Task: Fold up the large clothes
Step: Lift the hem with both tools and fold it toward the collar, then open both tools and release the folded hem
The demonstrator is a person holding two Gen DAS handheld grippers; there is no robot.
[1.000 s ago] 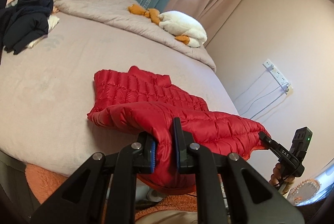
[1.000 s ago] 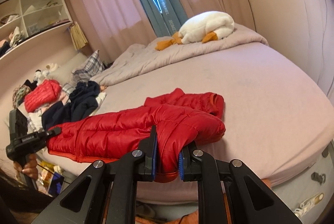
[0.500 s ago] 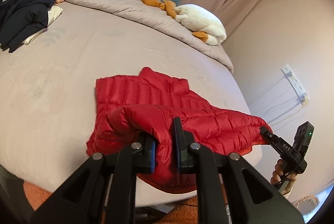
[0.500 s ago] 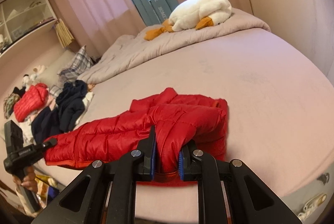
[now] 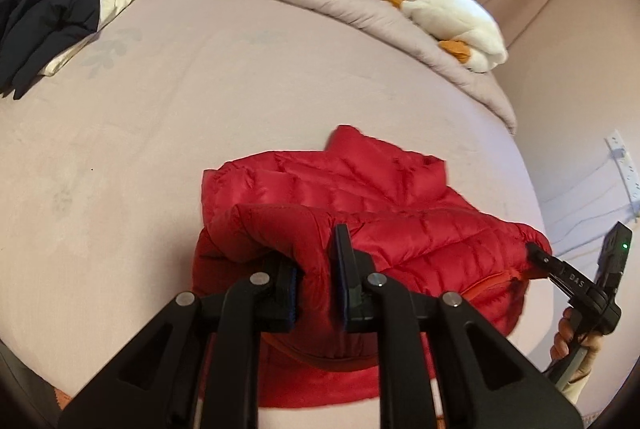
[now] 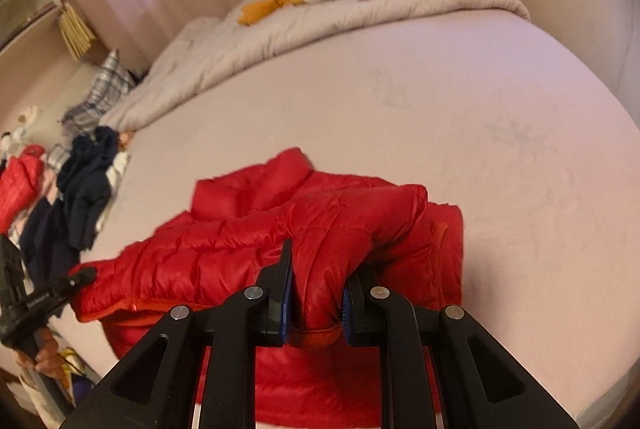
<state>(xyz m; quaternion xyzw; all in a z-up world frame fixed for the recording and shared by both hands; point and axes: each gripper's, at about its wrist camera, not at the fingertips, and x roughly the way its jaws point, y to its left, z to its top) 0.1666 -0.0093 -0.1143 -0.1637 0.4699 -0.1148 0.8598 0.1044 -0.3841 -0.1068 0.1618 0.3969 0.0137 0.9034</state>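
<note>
Left wrist view, left gripper (image 5: pixel 316 283) pinching red jacket (image 5: pixel 360 189) hem, right gripper (image 6: pixel 316 305) likewise.

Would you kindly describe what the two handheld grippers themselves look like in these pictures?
Both the left gripper and the right gripper are matte black, with angular linkage arms joined by round silver pivot pins. The fingers carry ribbed blue pads on their inner faces. Seen from the left wrist view, the right gripper has white lettering on its arm and a black box with a small green light.
</note>
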